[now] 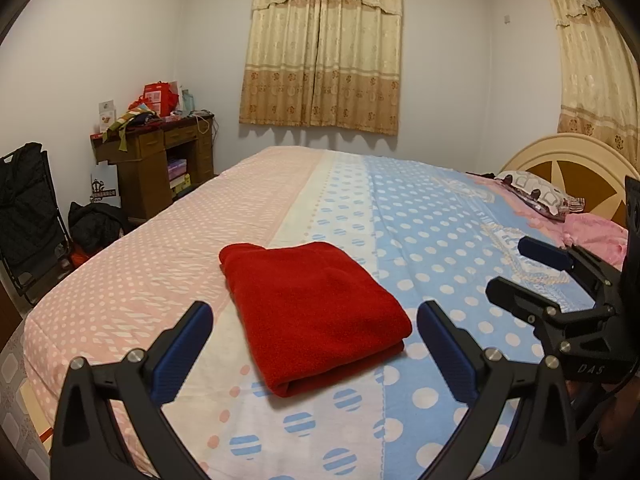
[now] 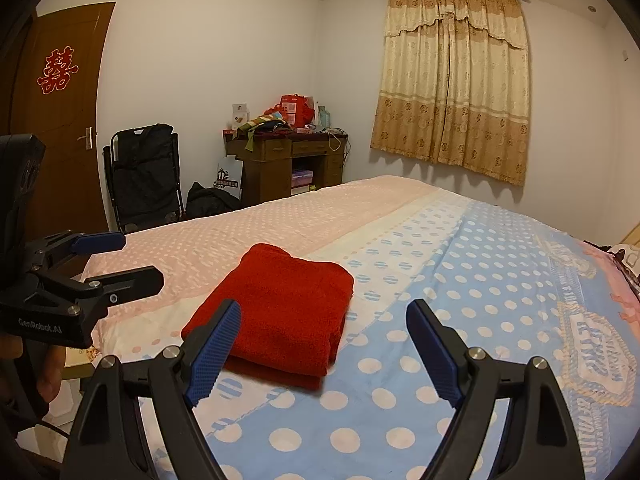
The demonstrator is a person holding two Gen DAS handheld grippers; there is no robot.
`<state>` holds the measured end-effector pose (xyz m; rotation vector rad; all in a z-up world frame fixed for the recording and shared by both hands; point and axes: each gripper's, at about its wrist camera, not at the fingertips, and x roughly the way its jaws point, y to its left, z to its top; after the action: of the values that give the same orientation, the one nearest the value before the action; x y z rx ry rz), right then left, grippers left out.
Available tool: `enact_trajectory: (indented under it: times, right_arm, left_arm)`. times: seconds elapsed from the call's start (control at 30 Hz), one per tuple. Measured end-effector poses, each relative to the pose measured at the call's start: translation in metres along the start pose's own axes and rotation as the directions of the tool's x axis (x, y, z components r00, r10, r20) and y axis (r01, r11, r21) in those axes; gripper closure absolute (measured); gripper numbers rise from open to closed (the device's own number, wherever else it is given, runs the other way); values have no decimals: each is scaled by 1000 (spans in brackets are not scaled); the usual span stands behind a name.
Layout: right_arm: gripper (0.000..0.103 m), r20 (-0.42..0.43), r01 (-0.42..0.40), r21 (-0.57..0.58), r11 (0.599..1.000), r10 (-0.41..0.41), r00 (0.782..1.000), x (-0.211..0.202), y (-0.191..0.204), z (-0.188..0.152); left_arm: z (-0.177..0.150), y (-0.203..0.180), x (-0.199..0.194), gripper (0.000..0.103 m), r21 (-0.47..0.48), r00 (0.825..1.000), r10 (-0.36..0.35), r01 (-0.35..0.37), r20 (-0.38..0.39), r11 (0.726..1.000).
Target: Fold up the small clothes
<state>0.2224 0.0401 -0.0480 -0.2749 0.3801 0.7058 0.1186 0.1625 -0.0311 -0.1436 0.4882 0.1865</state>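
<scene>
Lying folded flat: red garment [image 1: 316,312]

Left gripper [image 1: 316,344] held level with jaws spread wide and nothing clasped, right gripper [image 2: 324,344] likewise spread and unladen, the two set side by side and apart, a hand [image 2: 48,364] seemingly glimpsed beneath the left handle
</scene>
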Motion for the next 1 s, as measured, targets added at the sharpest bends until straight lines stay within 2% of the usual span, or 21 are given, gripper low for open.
enact_trajectory:
  times: [0.63,0.73,1.0]
  right_arm:
    - [18,1,1,2,1000,-1,1000,0,1,-4]
    - [18,3,3,6,1000,-3,1000,-2,3,-5]
    - [18,20,-3,-3,1000,3,1000,-6,9,-4]
  left_arm:
    - [1,0,0,0,30,1000,20,-20,7,999]
    - [2,1,-2,0,27,1000,-1,1,7,1000]
    - [4,7,1,0,13,1000,25,-25,4,1000]
